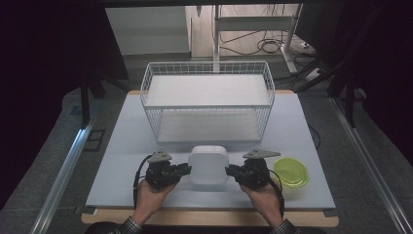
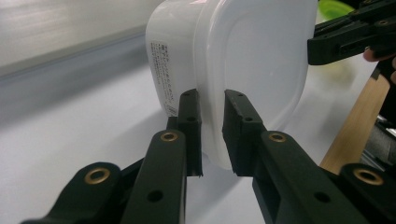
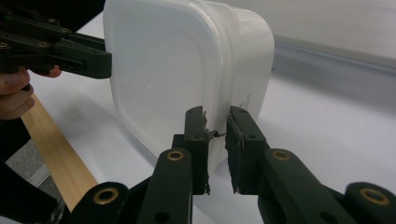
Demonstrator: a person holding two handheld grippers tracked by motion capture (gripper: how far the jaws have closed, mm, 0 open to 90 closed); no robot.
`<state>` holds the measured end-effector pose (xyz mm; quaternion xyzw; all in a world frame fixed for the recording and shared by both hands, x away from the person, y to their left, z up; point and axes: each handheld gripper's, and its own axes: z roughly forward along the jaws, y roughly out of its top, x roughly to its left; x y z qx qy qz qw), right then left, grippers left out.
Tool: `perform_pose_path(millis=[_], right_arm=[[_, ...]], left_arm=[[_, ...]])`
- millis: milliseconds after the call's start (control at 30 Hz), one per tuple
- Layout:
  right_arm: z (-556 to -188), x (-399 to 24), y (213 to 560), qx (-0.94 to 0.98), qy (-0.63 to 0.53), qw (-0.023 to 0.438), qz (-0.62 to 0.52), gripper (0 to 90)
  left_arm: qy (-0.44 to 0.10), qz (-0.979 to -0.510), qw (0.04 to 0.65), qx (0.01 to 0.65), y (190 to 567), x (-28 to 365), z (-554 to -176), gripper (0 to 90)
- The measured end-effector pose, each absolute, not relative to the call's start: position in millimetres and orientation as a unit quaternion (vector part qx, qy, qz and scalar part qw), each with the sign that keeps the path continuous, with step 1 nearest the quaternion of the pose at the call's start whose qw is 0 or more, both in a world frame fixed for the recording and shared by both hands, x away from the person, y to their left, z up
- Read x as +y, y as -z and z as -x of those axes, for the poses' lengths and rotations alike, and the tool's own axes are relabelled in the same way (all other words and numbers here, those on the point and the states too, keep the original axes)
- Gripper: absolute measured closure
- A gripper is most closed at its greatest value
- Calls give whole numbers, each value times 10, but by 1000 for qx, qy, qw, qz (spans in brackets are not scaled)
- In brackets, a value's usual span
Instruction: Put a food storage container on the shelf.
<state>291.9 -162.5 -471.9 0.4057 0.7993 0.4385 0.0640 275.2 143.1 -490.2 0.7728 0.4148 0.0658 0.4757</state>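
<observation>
Grippers pinch our white plastic container (image 1: 208, 165): left gripper (image 1: 184, 170) at nine o'clock, right gripper (image 1: 231, 171) at three, jaws clamping its rim.

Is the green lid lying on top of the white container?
No: in the high view the green lid lies flat on the table, to the right of the white container.

container (image 1: 208, 165): milky white plastic, smooth, slightly glossy
lid (image 1: 291, 171): translucent green plastic, glossy
basket (image 1: 208, 78): white coated wire
desk (image 1: 122, 161): matt pale top, wooden edge
left gripper (image 1: 186, 170): matt black plastic, brass-coloured rivets
</observation>
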Motion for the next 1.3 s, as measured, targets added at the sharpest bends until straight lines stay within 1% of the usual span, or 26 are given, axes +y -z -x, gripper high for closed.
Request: perform_pose_path(millis=[233,433,700,1300], right_arm=[[-2946,-1631,4572,793,-458,80,-394,789],[-2994,-1627,4437,789,-471,85,-385,789],[-3139,-1629,4139,779,-490,93,-379,788],[-3425,-1549,3580,769,-513,117,-363,783]], left_arm=[[-71,-767,484,415,4783,1442,-2779,784],[-84,-761,495,410,4602,1462,-2823,785],[-109,-758,506,397,4244,1480,-2948,786],[-137,-744,527,386,3646,1557,-3191,791]])
